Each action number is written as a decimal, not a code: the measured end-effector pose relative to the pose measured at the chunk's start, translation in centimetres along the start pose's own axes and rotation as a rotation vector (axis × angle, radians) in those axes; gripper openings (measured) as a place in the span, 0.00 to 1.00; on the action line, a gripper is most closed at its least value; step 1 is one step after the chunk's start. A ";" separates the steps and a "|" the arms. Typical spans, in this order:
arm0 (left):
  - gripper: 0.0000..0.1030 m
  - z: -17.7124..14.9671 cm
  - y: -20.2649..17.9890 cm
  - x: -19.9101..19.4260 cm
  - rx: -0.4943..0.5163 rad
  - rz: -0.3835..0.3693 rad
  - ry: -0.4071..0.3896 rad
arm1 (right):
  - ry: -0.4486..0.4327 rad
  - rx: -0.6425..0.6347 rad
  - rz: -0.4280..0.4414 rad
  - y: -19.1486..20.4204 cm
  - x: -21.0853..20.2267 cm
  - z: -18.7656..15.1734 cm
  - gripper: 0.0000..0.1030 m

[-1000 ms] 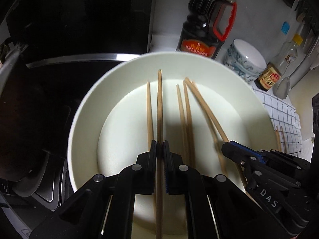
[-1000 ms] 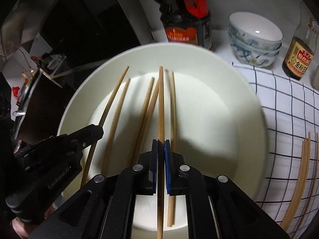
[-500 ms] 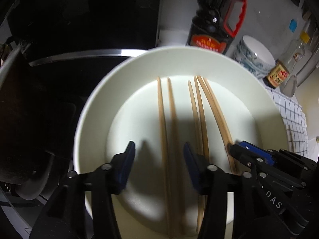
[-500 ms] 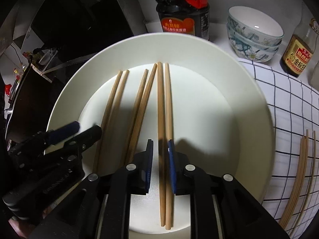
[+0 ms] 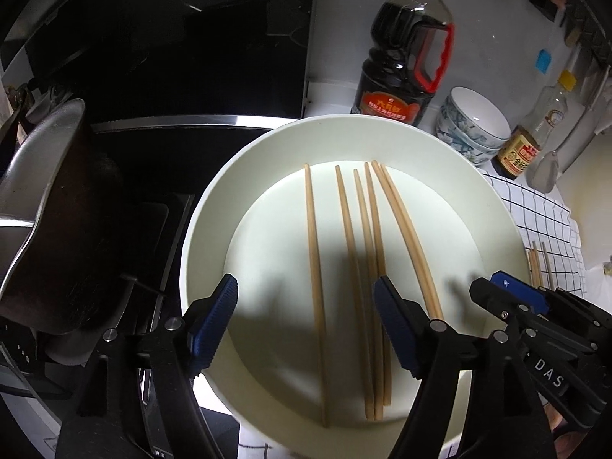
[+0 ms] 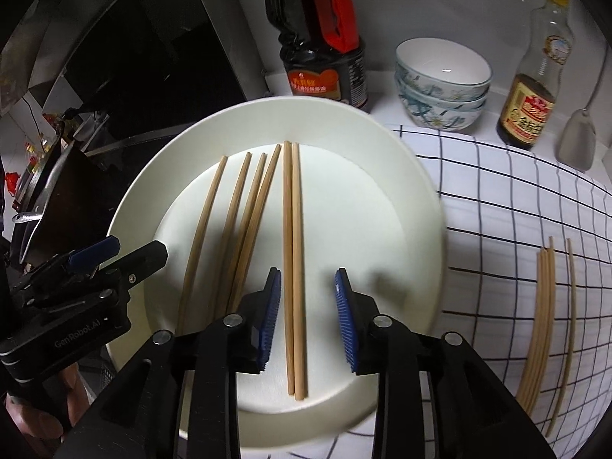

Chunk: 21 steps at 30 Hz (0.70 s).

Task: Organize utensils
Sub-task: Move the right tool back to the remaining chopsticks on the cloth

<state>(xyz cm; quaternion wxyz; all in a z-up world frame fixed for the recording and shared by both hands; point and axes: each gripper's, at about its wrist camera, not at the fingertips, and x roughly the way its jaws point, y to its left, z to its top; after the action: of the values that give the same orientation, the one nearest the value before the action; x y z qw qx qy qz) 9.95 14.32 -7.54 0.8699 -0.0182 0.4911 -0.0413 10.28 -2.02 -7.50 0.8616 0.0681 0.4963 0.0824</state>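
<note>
On the kitchen counter, six chopsticks [image 6: 292,252] lie parallel in my plate [image 6: 401,199] (sorted); both my claws, left gripper [image 5: 306,321] and right gripper [image 6: 308,317], gape empty at six o'clock.

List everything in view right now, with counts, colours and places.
plate: 1, white, centre
chopsticks on plate: 6, wooden, lying lengthwise
chopsticks on cloth: about 5, wooden, right of plate
cloth: 1, white with black grid, right
soy jug: 1, dark, red handle, behind plate
bowls: stacked, white-blue, right of jug
bottle: 1, clear, yellow cap, far right
pan: 1, metal, left
left gripper: open, fingers blue-padded, over plate
right gripper: open, straddling right pair
</note>
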 end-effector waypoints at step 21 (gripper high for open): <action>0.84 -2.1 -4.4 -3.9 0.074 -0.027 -0.061 | -0.096 0.054 -0.055 -3.7 -7.5 -5.8 0.47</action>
<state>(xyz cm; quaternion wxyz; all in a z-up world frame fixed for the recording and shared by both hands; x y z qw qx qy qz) 5.97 10.25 -4.99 0.8839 0.0061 0.4623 -0.0706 1.90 -7.04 -4.82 0.8843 0.0813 0.4579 0.0419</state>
